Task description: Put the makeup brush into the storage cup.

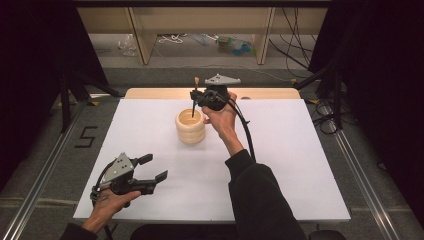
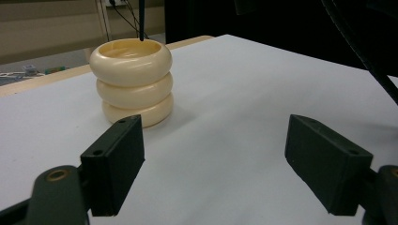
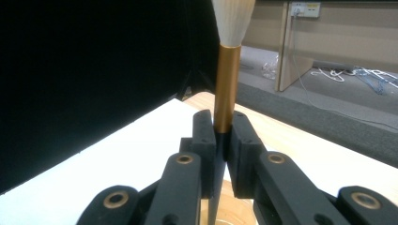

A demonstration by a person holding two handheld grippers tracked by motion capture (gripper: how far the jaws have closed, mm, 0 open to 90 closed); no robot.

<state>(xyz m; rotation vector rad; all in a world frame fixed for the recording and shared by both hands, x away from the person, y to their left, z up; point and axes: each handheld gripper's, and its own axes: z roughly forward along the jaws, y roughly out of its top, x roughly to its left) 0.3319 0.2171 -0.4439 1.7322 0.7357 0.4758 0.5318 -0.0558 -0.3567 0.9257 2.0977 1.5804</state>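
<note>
White table (image 1: 280, 165): right gripper (image 1: 196, 96) clamps brush (image 1: 194, 102) upright over holder (image 1: 190, 126); left gripper (image 1: 153, 168) rests wide.

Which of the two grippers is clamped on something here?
The right gripper, above the cream ringed holder: its jaws pinch a brush upright, bristles up. The left gripper, near the table's front edge, gapes open with nothing between its jaws.

White rectangular surface (image 1: 280, 170) at frame centre, on a light wooden tabletop (image 1: 150, 93). Grey floor (image 1: 45, 145) around it, black "5" mark (image 1: 86, 136) at left. Black curtains (image 1: 30, 60) at both sides. Pale wooden shelving (image 1: 200, 22) across top, loose cables (image 1: 295, 45) upper right.
</note>
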